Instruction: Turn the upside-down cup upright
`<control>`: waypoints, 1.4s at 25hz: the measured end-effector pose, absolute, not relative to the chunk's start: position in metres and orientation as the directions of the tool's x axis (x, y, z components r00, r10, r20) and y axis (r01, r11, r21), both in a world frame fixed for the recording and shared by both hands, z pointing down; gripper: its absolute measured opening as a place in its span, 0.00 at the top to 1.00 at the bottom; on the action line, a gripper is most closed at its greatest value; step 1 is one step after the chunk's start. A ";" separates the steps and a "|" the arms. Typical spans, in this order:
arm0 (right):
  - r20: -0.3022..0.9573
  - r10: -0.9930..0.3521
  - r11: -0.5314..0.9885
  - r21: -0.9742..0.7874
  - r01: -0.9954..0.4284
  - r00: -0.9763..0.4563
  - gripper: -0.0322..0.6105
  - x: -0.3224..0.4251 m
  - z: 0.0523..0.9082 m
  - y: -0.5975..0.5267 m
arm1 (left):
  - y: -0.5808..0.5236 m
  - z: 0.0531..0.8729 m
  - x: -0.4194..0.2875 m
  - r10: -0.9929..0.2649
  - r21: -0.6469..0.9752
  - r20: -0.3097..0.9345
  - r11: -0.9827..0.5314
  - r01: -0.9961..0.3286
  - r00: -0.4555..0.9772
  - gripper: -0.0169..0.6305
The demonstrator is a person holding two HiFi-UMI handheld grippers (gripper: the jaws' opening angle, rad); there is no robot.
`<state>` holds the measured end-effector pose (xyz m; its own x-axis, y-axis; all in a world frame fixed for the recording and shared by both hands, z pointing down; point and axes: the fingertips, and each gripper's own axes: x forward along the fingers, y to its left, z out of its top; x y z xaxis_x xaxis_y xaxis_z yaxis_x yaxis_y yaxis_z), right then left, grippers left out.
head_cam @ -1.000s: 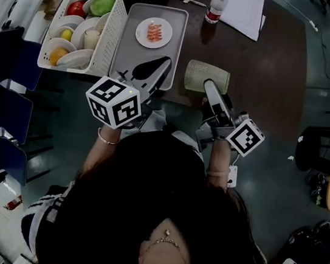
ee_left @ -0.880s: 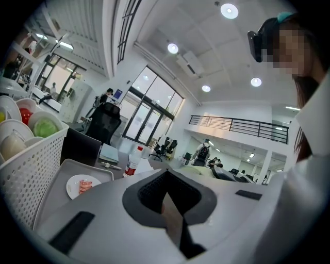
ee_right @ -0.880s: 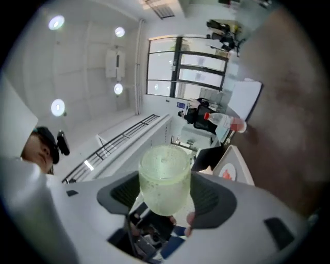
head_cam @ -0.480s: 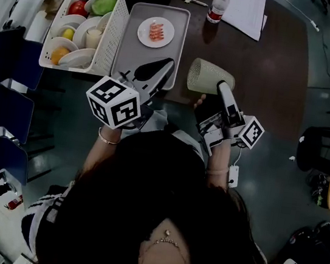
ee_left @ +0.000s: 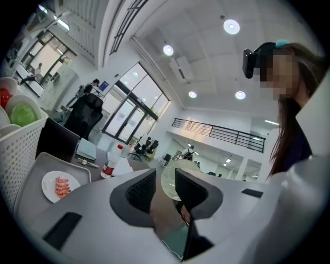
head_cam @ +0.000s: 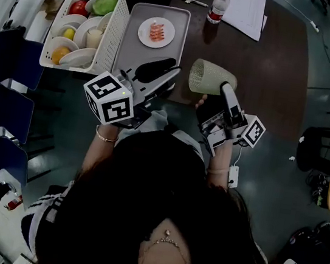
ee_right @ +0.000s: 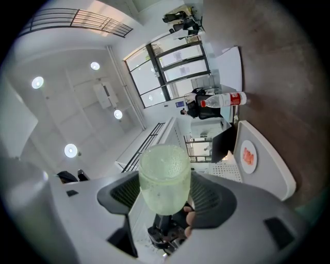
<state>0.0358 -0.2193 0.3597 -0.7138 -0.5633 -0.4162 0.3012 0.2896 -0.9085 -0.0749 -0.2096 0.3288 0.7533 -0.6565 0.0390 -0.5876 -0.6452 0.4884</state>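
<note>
Left fingers [ee_left: 140, 195]: on my left gripper [head_cam: 172, 73] they stand a little apart, having just been opening. Nothing sits between them. Through the gap I see only the pale green, bumpy-walled, see-through cup [ee_left: 172, 179], further right.
Cup's place: lifted clear of the dark brown table [head_cam: 273, 64], over its near edge and just right of the grey rectangular tray [head_cam: 131, 49]. It lies roughly on its side with the wider end facing left.
Right fingers [ee_right: 208, 200]: my right gripper [head_cam: 225, 89] pinches the cup's narrower end, one pad against each side of its wall.
Step in hand: I judge I am midway through the turn, with the cup off the table and tipped sideways but not yet upright.
Next move: roll the right wrist until the open end faces up, lower the base flat onto bare table, and only then let go. The left gripper is free to steady it.
Cup's look: tapered, with a dotted texture all over. It seems empty and probably light. I cannot tell for sure which end is the mouth.
</note>
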 end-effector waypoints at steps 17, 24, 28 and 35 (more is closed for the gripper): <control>-0.459 -0.521 0.297 -0.888 0.351 -0.720 0.45 0.030 0.353 -0.216 | -0.194 0.337 -0.024 -0.381 0.471 0.117 -0.791 -0.389 0.917 0.32; -0.465 -0.483 0.296 -0.884 0.362 -0.742 0.45 0.023 0.351 -0.209 | -0.192 0.328 -0.007 -0.348 0.448 0.111 -0.819 -0.359 0.931 0.32; -0.466 -0.476 0.293 -0.883 0.365 -0.746 0.45 0.020 0.352 -0.208 | -0.196 0.326 -0.004 -0.360 0.429 0.112 -0.823 -0.372 0.926 0.32; -0.465 -0.471 0.288 -0.884 0.367 -0.750 0.45 0.020 0.354 -0.208 | -0.197 0.337 -0.001 -0.365 0.385 0.172 -0.830 -0.404 0.915 0.33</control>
